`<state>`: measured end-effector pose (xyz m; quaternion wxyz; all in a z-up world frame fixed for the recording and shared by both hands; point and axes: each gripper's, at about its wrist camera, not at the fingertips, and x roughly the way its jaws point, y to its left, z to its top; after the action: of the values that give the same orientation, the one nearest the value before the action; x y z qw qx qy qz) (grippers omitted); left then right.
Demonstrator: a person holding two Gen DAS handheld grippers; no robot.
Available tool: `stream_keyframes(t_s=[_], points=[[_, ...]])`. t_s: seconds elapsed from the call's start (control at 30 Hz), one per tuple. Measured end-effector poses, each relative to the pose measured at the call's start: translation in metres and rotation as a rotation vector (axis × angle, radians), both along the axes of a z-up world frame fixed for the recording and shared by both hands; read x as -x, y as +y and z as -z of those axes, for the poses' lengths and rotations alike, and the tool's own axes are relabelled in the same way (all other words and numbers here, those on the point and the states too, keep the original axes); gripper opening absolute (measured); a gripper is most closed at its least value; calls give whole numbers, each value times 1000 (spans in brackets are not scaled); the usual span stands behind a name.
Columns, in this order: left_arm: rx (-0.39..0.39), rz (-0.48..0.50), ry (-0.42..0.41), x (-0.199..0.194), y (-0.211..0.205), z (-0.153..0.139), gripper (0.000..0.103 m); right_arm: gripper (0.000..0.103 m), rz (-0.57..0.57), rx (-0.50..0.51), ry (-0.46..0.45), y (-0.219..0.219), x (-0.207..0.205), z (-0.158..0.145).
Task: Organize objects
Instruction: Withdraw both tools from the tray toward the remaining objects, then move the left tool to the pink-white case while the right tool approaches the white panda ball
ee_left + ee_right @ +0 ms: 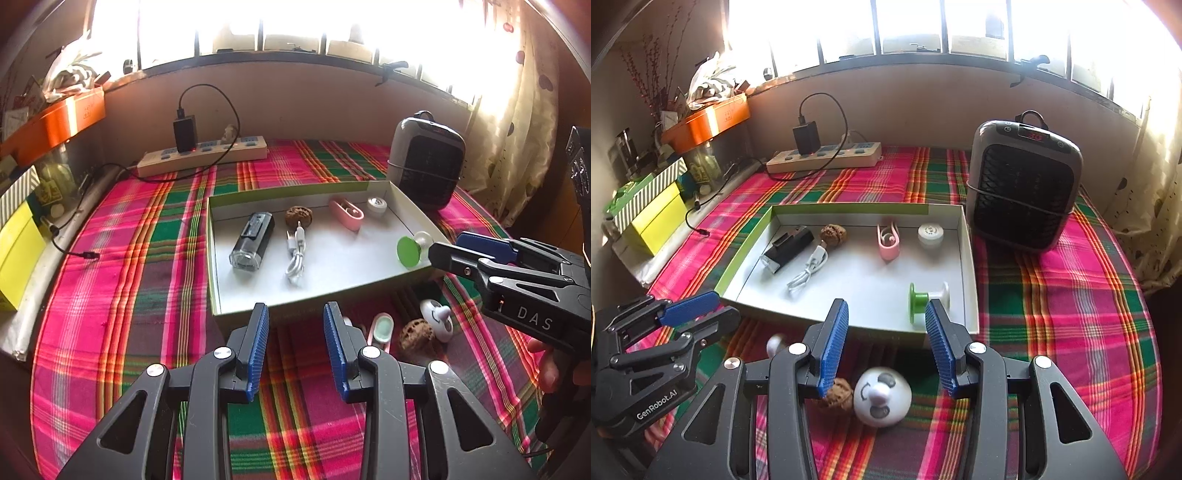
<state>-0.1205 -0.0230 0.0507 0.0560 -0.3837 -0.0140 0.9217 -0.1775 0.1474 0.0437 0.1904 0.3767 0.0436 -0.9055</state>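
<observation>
Both tools are hovering over the plaid bench (1052, 295), jaws apart, gripping nothing. Left tool (295, 347) is sitting at 6 o'clock of the shallow box (216, 258); right tool (886, 347) is hanging above the white round toy (882, 398) and walnut (836, 397). Inside the box are lying a flashlight (253, 240), white cable (295, 258), pink clip (347, 212) and green spool (408, 251). Heater (1023, 184) is standing at the box's 2 o'clock.

One shallow box (967, 258) holds six things: one black flashlight (788, 245), one white cable (809, 271), one walnut (833, 233), one pink clip (888, 242), one white round cap (931, 235) and one green-and-white spool (929, 297). Outside the box lie a second walnut (836, 395), one white round toy with a face (882, 397) and one pale green clip (382, 328). One heater (1023, 184), one power strip (823, 157) and two grippers, left (296, 325) and right (886, 321), complete the count.
</observation>
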Motion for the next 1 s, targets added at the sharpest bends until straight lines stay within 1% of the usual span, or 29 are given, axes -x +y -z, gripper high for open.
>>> stream_keyframes(t_s=[0.3, 0.57, 0.73, 1.0], points=[[-42, 16, -23, -13, 0, 10, 29, 45, 45, -2, -1, 24, -22, 8], [-73, 44, -62, -18, 5, 21, 29, 45, 72, -12, -29, 38, -32, 21], [-79, 55, -74, -18, 8, 24, 29, 45, 44, -8, -46, 39, -36, 29], [-95, 79, -88, -16, 14, 27, 29, 45, -24, -43, -58, 29, -40, 36]])
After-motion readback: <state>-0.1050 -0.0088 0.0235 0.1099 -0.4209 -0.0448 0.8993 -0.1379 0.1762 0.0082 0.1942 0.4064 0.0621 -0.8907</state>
